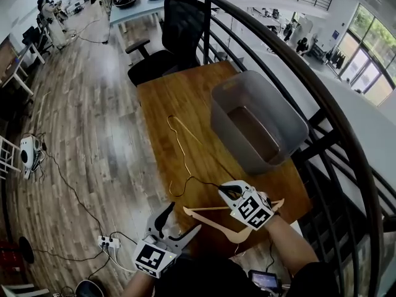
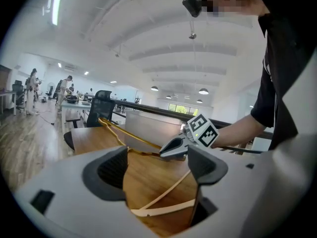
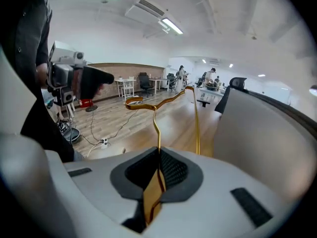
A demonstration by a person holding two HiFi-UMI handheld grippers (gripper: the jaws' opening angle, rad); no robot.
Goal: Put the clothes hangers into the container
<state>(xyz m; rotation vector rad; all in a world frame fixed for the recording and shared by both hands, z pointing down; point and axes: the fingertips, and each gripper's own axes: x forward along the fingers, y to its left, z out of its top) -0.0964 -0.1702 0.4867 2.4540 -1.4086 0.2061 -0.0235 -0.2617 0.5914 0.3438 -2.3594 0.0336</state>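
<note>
One black chair [image 1: 179, 26] beyond grey container [image 1: 230, 130]

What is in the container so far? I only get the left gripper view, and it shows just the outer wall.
Observer: Nothing. The head view looks down into the container, and only its bare bottom shows.
Operator: Do the right jaws really have the gold hanger?
Observer: Yes. The right gripper view shows the right gripper with its jaws shut on the gold hanger.
</note>
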